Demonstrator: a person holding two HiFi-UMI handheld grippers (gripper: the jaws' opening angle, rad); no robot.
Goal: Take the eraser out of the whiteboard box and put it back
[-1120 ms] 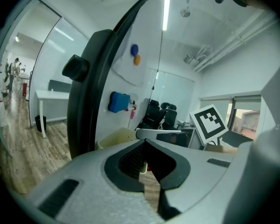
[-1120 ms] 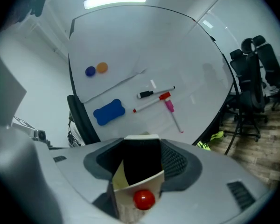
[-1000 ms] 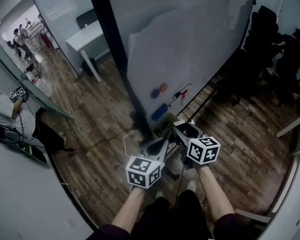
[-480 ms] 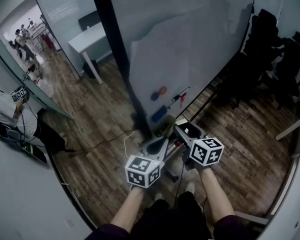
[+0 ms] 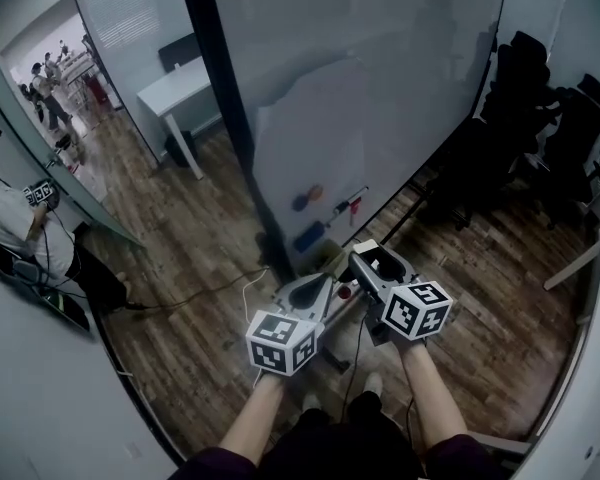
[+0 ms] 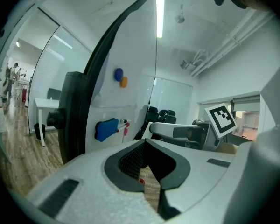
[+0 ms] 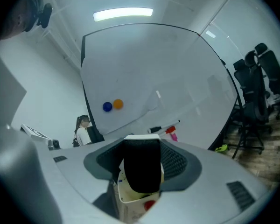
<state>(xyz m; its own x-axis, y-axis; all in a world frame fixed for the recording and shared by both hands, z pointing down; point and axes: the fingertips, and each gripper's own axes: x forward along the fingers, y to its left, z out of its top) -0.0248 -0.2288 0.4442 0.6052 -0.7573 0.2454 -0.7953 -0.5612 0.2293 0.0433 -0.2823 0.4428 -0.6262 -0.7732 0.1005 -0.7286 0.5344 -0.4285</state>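
Observation:
My right gripper is shut on a black eraser with a white top edge, which fills the gap between the jaws. Right below it stands a cream whiteboard box with something red inside. In the head view the right gripper is held low in front of the whiteboard. My left gripper is beside it on the left. Its jaws meet at the tip in the left gripper view, with nothing between them.
A blue eraser, a blue magnet, an orange magnet and markers sit on the whiteboard. Its black post stands at the left. Black office chairs are at the right. A person sits at the far left.
Both grippers stay close together in front of the board. The right gripper has drifted slightly to the right and towards me. The eraser is still held.

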